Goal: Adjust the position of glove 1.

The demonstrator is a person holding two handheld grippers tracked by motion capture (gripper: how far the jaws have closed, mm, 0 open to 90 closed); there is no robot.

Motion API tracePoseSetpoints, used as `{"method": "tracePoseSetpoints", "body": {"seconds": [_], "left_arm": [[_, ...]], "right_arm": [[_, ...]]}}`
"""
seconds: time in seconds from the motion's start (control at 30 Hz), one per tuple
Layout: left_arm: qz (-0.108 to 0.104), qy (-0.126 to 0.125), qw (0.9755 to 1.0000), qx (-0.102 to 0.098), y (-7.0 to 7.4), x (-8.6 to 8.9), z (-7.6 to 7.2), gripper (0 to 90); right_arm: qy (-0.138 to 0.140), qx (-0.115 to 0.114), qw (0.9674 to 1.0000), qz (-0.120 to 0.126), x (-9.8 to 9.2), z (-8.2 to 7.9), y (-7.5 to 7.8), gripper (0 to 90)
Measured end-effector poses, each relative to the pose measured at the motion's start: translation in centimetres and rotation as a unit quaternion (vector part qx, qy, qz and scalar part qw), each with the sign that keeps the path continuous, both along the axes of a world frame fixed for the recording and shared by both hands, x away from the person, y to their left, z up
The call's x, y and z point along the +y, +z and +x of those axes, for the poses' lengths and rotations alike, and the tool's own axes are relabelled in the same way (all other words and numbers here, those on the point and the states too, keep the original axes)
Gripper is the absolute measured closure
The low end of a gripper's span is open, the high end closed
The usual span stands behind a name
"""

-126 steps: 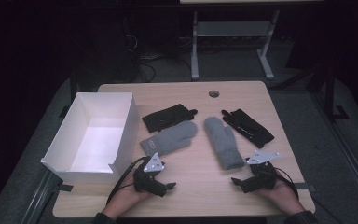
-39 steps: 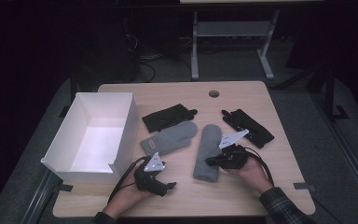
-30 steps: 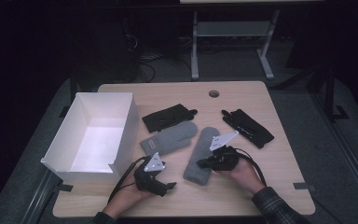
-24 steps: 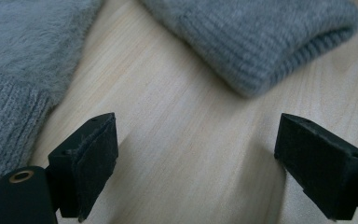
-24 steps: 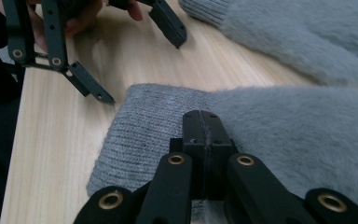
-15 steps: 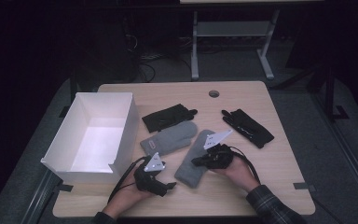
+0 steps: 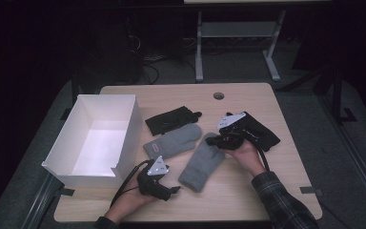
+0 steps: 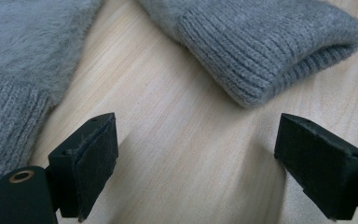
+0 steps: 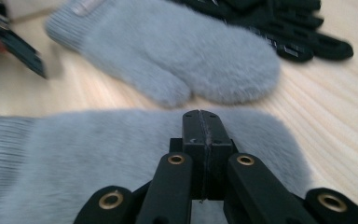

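Observation:
Two grey mittens lie mid-table: one beside the box, the other slanted below it. A black glove lies behind them and another to the right. My right gripper is shut, its tips over the fuzzy top end of the slanted mitten; I see nothing pinched between the jaws. My left gripper rests near the front edge, open over bare wood, with the slanted mitten's ribbed cuff just ahead and the other mitten at its left.
An open white box stands at the table's left side. A round cable hole sits near the far edge. Bare wood stretches along the front edge between the two hands.
The slanted mitten was dragged left and turned from its upright spot. In the last half second my right gripper moved away from the person toward the mitten's tip. The left gripper stayed put.

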State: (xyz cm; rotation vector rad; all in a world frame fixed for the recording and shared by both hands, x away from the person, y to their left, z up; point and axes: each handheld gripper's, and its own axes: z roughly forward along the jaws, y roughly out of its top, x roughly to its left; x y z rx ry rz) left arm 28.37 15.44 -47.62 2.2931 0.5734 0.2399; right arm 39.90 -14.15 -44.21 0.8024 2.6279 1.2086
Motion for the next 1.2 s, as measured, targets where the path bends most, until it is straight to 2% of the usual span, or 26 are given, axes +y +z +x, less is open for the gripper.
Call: {"method": "tracePoseSetpoints", "body": {"seconds": [0.1, 0.13, 0.17, 0.2, 0.47, 0.77, 0.93, 1.03, 1.1, 1.13, 1.2], "left_arm": [[-0.002, 0.0, 1.0, 0.001, 0.0, 0.0, 0.0, 12.7], [-0.002, 0.0, 1.0, 0.001, 0.0, 0.0, 0.0, 12.7], [-0.003, 0.0, 1.0, 0.001, 0.0, 0.0, 0.0, 12.7], [-0.003, 0.0, 1.0, 0.001, 0.0, 0.0, 0.0, 12.7], [-0.004, 0.001, 1.0, 0.001, 0.0, 0.0, -0.1, 12.7], [-0.005, 0.001, 1.0, 0.002, 0.0, -0.1, -0.1, 12.7], [-0.005, 0.001, 1.0, 0.002, 0.0, -0.1, -0.1, 12.8], [-0.005, 0.001, 1.0, 0.002, 0.0, -0.1, -0.1, 12.8], [-0.005, 0.001, 1.0, 0.002, 0.0, -0.1, -0.1, 12.7], [-0.005, 0.001, 1.0, 0.002, 0.0, -0.1, -0.1, 12.8], [-0.005, 0.001, 1.0, 0.002, 0.0, -0.1, -0.1, 12.8]], "right_arm": [[0.002, 0.019, 0.9996, -0.021, 0.6, 0.3, -1.2, 90.0], [0.004, 0.021, 0.9993, -0.032, 0.9, 0.3, -1.6, 90.0], [0.008, 0.019, 0.9993, -0.031, 0.9, 0.2, -1.9, 90.0], [0.005, 0.023, 0.9994, -0.027, 0.9, 0.1, -2.0, 90.0], [0.005, 0.027, 0.9982, -0.053, 0.3, -1.6, -1.4, 90.0], [0.005, 0.04, 0.9982, -0.045, -0.8, -3.3, -1.3, 90.0], [0.006, 0.03, 0.9985, -0.046, -0.6, -3.6, -1.2, 90.0], [0.001, 0.016, 0.9993, -0.034, -1.2, -3.7, -0.5, 83.0], [-0.003, 0.013, 0.9995, -0.029, -1.5, -3.8, -0.2, 81.3], [-0.014, 0.009, 0.9997, -0.018, -2.2, -4.1, 0.2, 75.4], [-0.018, 0.001, 0.9996, -0.022, -3.0, -4.5, 0.3, 68.3]]}}
